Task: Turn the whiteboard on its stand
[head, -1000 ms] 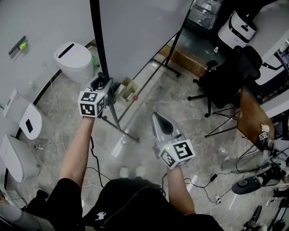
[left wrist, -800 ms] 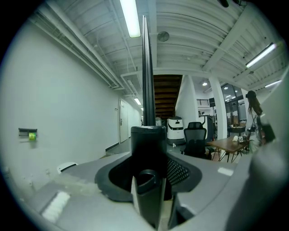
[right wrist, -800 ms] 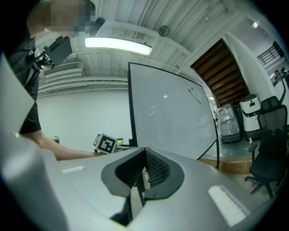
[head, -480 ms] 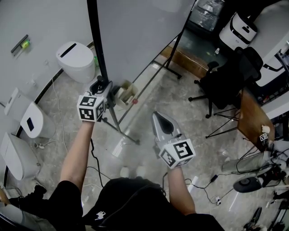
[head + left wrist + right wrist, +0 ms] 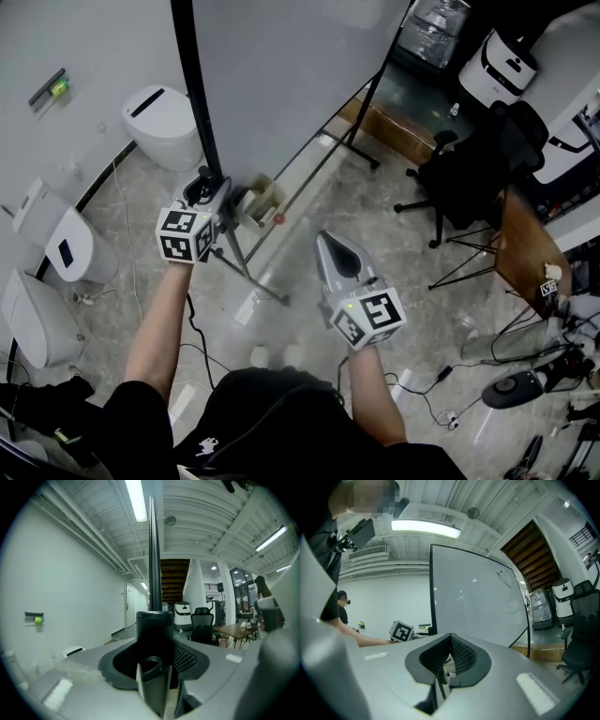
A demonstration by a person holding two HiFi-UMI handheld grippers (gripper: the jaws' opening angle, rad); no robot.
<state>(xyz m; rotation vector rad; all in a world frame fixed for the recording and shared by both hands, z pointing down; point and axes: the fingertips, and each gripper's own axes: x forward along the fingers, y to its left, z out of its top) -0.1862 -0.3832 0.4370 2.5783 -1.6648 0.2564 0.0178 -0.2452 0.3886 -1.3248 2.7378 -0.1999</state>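
Note:
The whiteboard (image 5: pixel 281 75) is a large pale panel in a black frame (image 5: pixel 192 103), standing on a black stand (image 5: pixel 248 267) with splayed legs. My left gripper (image 5: pixel 202 185) is shut on the frame's left upright at about waist height. In the left gripper view that black upright (image 5: pixel 153 564) rises straight up from between the jaws of the left gripper (image 5: pixel 153 623). My right gripper (image 5: pixel 330 246) hangs apart from the board, in front of it, shut with nothing in it. The right gripper view shows the whiteboard (image 5: pixel 473 602) face-on beyond the right gripper (image 5: pixel 450 637).
White rounded machines (image 5: pixel 159 122) (image 5: pixel 70 248) line the left wall. A small open box (image 5: pixel 258 202) sits by the stand's foot. A black office chair (image 5: pixel 459 178) and a wooden table (image 5: pixel 525 253) stand to the right. Cables (image 5: pixel 202 347) trail over the marble floor.
My left gripper has moved left with the frame's upright in it, and the board's left edge has swung left with it. The right gripper has stayed put.

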